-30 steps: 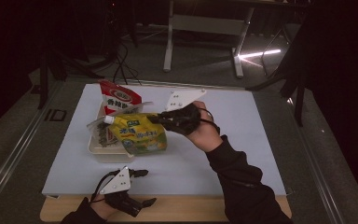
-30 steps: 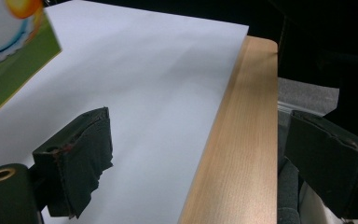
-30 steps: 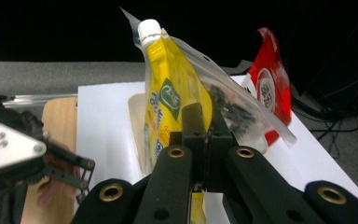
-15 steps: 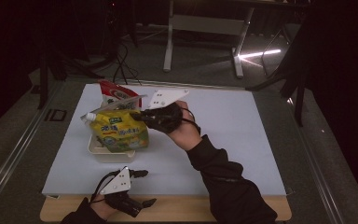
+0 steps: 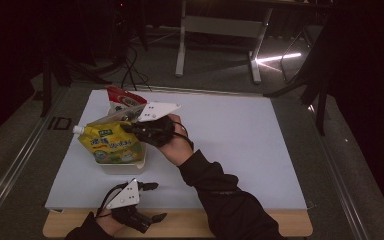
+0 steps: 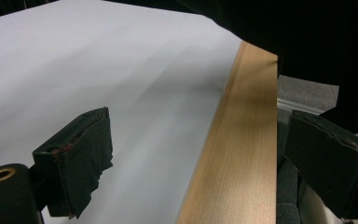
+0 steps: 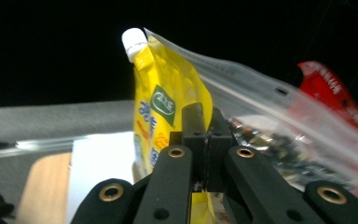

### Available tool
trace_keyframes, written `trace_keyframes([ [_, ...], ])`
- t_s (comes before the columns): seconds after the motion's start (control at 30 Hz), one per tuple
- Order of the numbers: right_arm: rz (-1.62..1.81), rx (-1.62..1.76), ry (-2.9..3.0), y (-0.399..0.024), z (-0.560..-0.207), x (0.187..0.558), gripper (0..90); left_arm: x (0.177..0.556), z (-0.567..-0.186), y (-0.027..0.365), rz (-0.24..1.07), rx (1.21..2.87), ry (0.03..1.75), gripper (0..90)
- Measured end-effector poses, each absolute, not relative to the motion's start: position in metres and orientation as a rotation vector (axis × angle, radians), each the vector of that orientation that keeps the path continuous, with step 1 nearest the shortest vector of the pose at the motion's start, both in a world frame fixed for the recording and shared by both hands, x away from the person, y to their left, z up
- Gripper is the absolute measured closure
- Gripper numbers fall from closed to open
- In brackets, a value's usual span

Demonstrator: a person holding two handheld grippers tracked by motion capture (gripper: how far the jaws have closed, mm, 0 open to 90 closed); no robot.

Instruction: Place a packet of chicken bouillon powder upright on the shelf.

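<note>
A yellow spouted pouch (image 5: 111,144) with a white cap hangs tilted over a cream tub (image 5: 130,168) at the left of the white mat. My right gripper (image 5: 130,131) is shut on the pouch's right edge. In the right gripper view the closed jaws pinch the yellow pouch (image 7: 168,107), cap up. Whether the pouch's bottom touches the tub I cannot tell. My left gripper (image 5: 156,202) rests at the table's front edge, open, nothing between its pads (image 6: 81,158).
A red snack packet (image 5: 121,98) stands behind the tub. A clear plastic bag (image 7: 270,107) with dark contents lies between it and the pouch. The white mat (image 5: 240,140) stretches to the right; a wooden table edge (image 6: 237,154) runs along the front.
My right gripper has carried the yellow pouch to the left and a little down, from the mat's middle to over the tub. The left gripper has stayed still.
</note>
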State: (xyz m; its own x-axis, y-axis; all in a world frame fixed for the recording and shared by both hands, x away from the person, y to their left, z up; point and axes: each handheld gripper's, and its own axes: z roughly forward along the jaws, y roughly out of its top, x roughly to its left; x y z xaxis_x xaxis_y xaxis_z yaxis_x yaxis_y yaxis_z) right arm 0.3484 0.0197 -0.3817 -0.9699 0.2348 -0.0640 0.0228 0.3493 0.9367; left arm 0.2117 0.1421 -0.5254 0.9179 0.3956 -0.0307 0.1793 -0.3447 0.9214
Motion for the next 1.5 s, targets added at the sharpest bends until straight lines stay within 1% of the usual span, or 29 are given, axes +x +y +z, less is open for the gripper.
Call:
trace_keyframes([
  [0.2,1.676,0.278,2.455,0.021,-0.398,0.349,90.0,0.212,-0.527,0.141,0.235,1.937,0.421,9.3],
  [0.47,1.650,0.314,2.504,0.012,-0.416,0.351,90.0,0.212,-0.527,0.141,0.236,1.937,0.420,9.3],
  [0.57,1.642,0.312,2.520,0.008,-0.416,0.350,88.5,0.213,-0.527,0.140,0.233,1.941,0.422,9.3],
  [0.63,1.609,0.289,2.522,0.008,-0.415,0.346,82.3,0.213,-0.527,0.140,0.233,1.942,0.421,9.3],
  [0.7,1.607,0.297,2.529,0.006,-0.414,0.345,72.8,0.212,-0.527,0.140,0.233,1.943,0.419,9.3],
  [0.73,1.603,0.302,2.533,0.004,-0.414,0.344,69.6,0.213,-0.527,0.140,0.233,1.939,0.421,9.3],
  [0.8,1.604,0.316,2.526,-0.002,-0.414,0.343,65.2,0.213,-0.527,0.140,0.233,1.938,0.423,9.3],
  [0.83,1.604,0.316,2.526,-0.002,-0.414,0.343,65.2,0.213,-0.527,0.140,0.233,1.938,0.423,9.3],
  [0.9,1.594,0.338,2.523,-0.013,-0.416,0.343,57.3,0.213,-0.528,0.140,0.235,1.939,0.425,9.3],
  [1.0,1.582,0.357,2.517,-0.025,-0.422,0.344,49.4,0.213,-0.528,0.140,0.232,1.939,0.426,9.3],
  [1.03,1.582,0.357,2.517,-0.025,-0.422,0.344,49.4,0.213,-0.528,0.140,0.232,1.939,0.426,9.3],
  [1.07,1.579,0.364,2.510,-0.029,-0.425,0.345,46.6,0.214,-0.528,0.139,0.233,1.943,0.427,9.3],
  [1.1,1.581,0.389,2.505,-0.038,-0.430,0.347,40.8,0.214,-0.528,0.139,0.233,1.944,0.428,9.3],
  [1.27,1.554,0.427,2.494,-0.058,-0.444,0.350,27.9,0.213,-0.528,0.139,0.230,1.943,0.429,9.3],
  [1.5,1.558,0.479,2.519,-0.083,-0.467,0.353,18.9,0.214,-0.529,0.139,0.233,1.946,0.422,9.3],
])
